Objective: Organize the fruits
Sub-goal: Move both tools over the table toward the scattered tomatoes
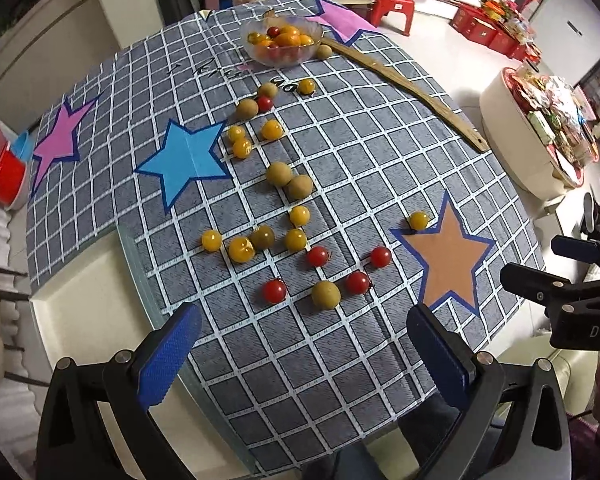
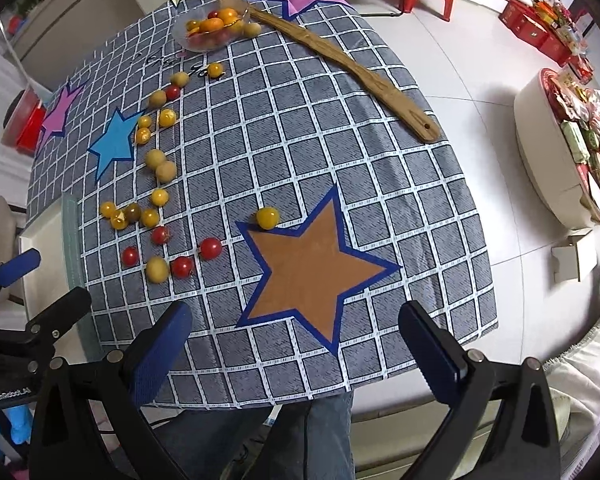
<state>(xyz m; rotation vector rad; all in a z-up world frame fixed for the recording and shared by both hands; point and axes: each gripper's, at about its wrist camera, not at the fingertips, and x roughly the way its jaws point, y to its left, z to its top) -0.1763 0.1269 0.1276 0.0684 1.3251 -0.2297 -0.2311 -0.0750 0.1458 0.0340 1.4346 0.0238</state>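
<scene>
A long wooden stick lies diagonally across the checked tablecloth, its far end touching the glass bowl. An orange paper star sits near the right gripper, a blue star to the left. The bowl's contents blur together: orange fruits and cherry tomatoes. Loose fruits are scattered between bowl and left gripper. Both grippers hover with fingers apart, holding nothing.
</scene>
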